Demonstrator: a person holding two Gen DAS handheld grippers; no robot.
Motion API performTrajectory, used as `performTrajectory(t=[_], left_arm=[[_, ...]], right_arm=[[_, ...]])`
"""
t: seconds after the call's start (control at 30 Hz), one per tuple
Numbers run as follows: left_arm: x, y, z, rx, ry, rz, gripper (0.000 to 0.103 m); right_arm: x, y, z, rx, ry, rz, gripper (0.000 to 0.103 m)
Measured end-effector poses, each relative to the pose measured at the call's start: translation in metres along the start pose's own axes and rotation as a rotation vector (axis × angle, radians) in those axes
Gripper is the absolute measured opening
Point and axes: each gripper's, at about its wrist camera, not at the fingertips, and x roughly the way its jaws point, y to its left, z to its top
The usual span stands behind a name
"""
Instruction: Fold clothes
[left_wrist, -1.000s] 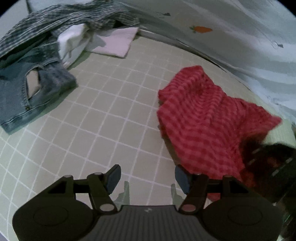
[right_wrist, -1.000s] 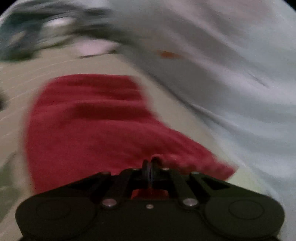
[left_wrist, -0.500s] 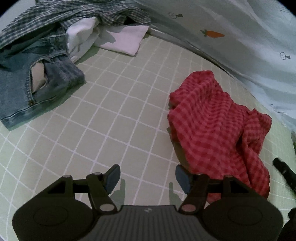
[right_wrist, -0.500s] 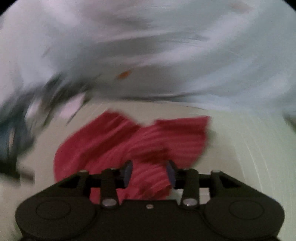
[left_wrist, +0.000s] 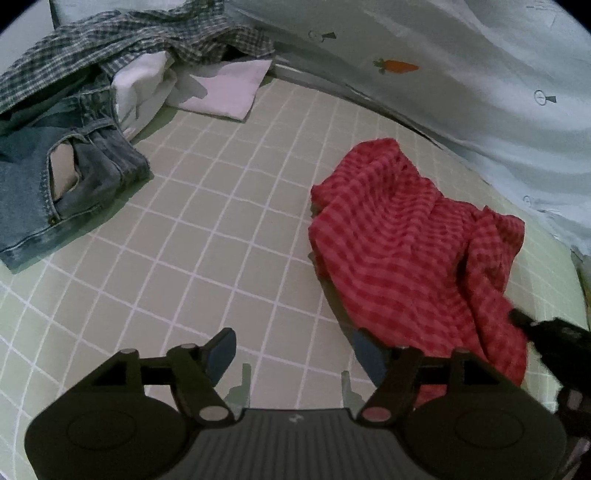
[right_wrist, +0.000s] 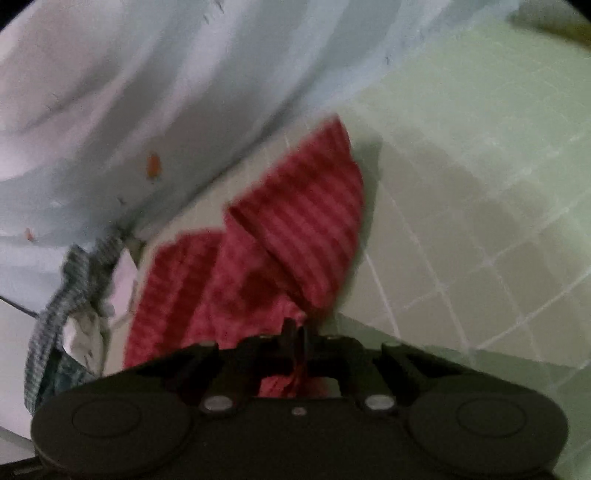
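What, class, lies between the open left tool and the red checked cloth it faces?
Nothing visible. Only bare checked sheet lies between the left tool and the red checked cloth, whose near edge reaches its right finger. The jeans lie far left.

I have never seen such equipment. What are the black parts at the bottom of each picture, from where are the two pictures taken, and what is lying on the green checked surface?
The black parts are two-finger grippers, each held in a person's hand, with a camera on each looking forward along its fingers. One picture is from the left gripper: its jaws stand open, with nothing between them. The other is from the right gripper: it is shut on an edge of the red checked cloth. On the green checked surface lie this cloth and, farther away, jeans, a dark plaid shirt and white folded items. A pale sheet with a carrot print borders the surface.
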Motion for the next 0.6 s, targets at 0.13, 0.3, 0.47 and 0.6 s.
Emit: performTrajectory(t=[0.13,0.3,0.47,0.6], left_arm=[[-0.003,-0.004,-0.004,0.001,-0.002,0.002,0.072],[-0.004,-0.011,-0.011,0.009,0.005,-0.004,0.072],[0.0,-0.017,-0.015,0.028,0.024,-0.011,0.072],[0.001,-0.015,-0.013,0.046,0.022,-0.001,0.072]], right_arm=[[-0.062,0.011,0.0,-0.159,-0.209,-0.126,0.003],[-0.111,-0.004,-0.013,-0.332,-0.37,-0.544,0.015],[-0.096,-0.036,-0.02,-0.262,-0.196,-0.743,0.055],[-0.082,-0.012,-0.031,-0.299,-0.164,-0.626,0.079]])
